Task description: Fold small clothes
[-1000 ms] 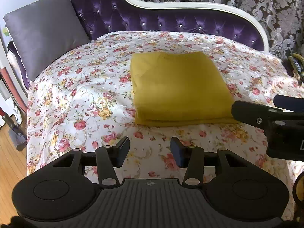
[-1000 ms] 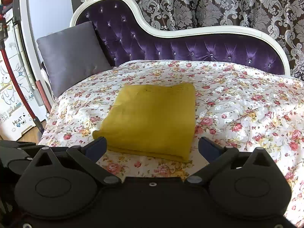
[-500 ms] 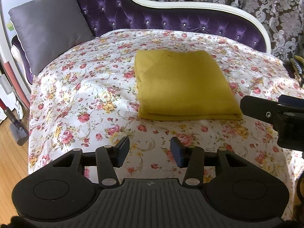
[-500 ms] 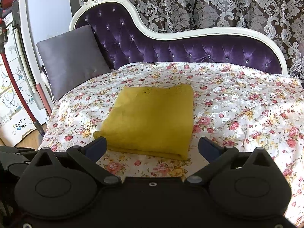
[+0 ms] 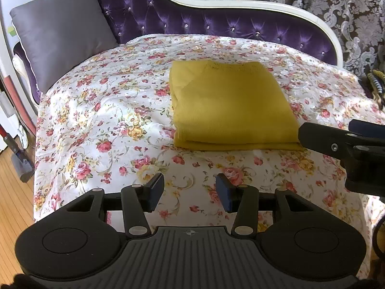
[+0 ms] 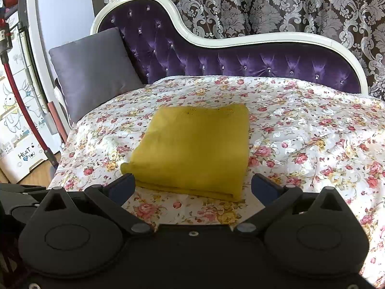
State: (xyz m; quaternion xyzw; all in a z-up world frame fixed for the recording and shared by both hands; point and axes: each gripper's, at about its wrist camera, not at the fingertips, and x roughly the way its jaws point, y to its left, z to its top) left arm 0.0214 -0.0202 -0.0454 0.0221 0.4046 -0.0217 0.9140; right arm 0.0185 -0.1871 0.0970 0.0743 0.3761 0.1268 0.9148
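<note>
A mustard-yellow garment lies folded into a neat rectangle on the floral bedspread; it also shows in the right wrist view. My left gripper is open and empty, held over the bedspread short of the garment's near edge. My right gripper is open wide and empty, just short of the garment's near edge. The right gripper also shows at the right edge of the left wrist view.
A grey cushion leans at the far left of the purple tufted chaise back. Patterned curtains hang behind. A red-handled vacuum and wooden floor lie off the left edge.
Both grippers have pulled back and risen a little from the folded garment, which looks smaller and farther now. Both stay open. The garment has not moved.
</note>
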